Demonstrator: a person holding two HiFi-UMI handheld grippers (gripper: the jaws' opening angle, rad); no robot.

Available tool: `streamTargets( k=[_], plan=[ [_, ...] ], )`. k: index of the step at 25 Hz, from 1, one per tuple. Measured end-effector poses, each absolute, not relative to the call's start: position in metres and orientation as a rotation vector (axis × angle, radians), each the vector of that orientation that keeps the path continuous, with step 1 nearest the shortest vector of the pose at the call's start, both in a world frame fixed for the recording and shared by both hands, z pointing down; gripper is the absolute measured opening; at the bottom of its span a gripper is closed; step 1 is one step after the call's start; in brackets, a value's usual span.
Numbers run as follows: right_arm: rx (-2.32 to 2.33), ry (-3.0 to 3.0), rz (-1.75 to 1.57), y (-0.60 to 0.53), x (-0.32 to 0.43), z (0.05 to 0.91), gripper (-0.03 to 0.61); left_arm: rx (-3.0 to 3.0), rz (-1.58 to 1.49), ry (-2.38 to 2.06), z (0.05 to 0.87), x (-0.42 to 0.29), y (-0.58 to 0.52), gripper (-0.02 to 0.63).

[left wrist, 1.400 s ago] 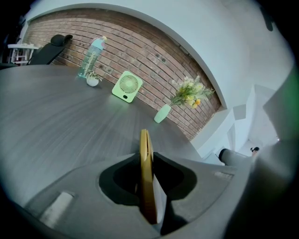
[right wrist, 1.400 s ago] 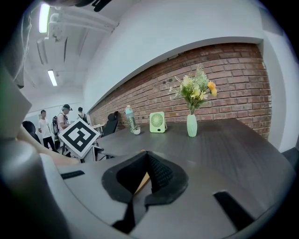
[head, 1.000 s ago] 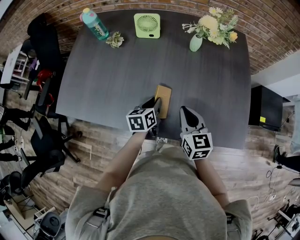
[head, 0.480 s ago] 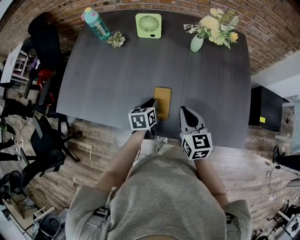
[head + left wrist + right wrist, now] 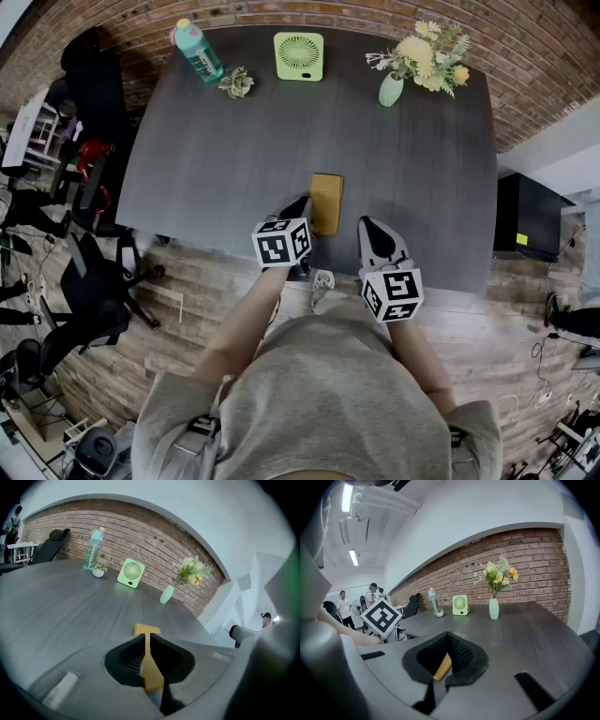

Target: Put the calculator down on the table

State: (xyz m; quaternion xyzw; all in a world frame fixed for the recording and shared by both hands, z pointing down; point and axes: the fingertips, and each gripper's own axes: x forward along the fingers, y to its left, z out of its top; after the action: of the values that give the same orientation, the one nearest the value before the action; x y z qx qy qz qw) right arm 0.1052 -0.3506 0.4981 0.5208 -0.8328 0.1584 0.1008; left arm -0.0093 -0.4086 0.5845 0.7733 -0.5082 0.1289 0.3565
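Note:
The yellow calculator (image 5: 326,202) lies lengthwise near the front edge of the dark table (image 5: 225,150). My left gripper (image 5: 302,208) is at its near left side, and in the left gripper view the jaws are shut on the calculator (image 5: 146,630), whose yellow edge fills the slit between them. My right gripper (image 5: 367,226) hovers over the table just right of the calculator, a little apart from it. It is shut with nothing in it. Its own view shows a sliver of the calculator (image 5: 442,667) low and to the left of the jaws.
Along the table's far edge stand a teal bottle (image 5: 197,52), a small potted plant (image 5: 234,82), a green fan (image 5: 298,54) and a vase of flowers (image 5: 392,87). Office chairs (image 5: 89,89) stand at the left, a black cabinet (image 5: 525,216) at the right. People (image 5: 344,606) stand far off.
The calculator has gone from slightly skewed to square with the table, staying in about the same place. The left gripper shifted slightly; the right one has barely moved.

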Motion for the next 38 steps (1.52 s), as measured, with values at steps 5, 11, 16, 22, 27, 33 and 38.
streamTargets(
  k=[5,11,16,22,27,33,38],
  plan=[
    [1.547,-2.471,0.45,-0.333,0.1,0.488,0.003,2.058,0.285,-1.306,0.555,-0.011,-0.384,0.034],
    [1.539,-2.488,0.435,-0.302,0.087,0.479,0.003,2.09,0.23,-1.305,0.528,-0.023,-0.347,0.028],
    [1.53,-2.505,0.423,-0.269,0.075,0.472,0.003,2.115,0.207,-1.303,0.512,-0.038,-0.309,0.025],
    [1.532,-2.524,0.417,-0.228,0.057,0.467,0.003,2.149,0.215,-1.299,0.507,-0.058,-0.26,0.021],
    [1.54,-2.531,0.412,-0.187,0.045,0.467,0.003,2.201,0.23,-1.281,0.501,-0.07,-0.213,0.02],
    [1.545,-2.536,0.385,-0.138,0.028,0.465,0.003,2.237,0.213,-1.252,0.495,-0.081,-0.159,0.02],
    [1.55,-2.541,0.364,-0.093,0.019,0.461,0.003,2.249,0.185,-1.241,0.49,-0.089,-0.115,0.02]
  ],
)
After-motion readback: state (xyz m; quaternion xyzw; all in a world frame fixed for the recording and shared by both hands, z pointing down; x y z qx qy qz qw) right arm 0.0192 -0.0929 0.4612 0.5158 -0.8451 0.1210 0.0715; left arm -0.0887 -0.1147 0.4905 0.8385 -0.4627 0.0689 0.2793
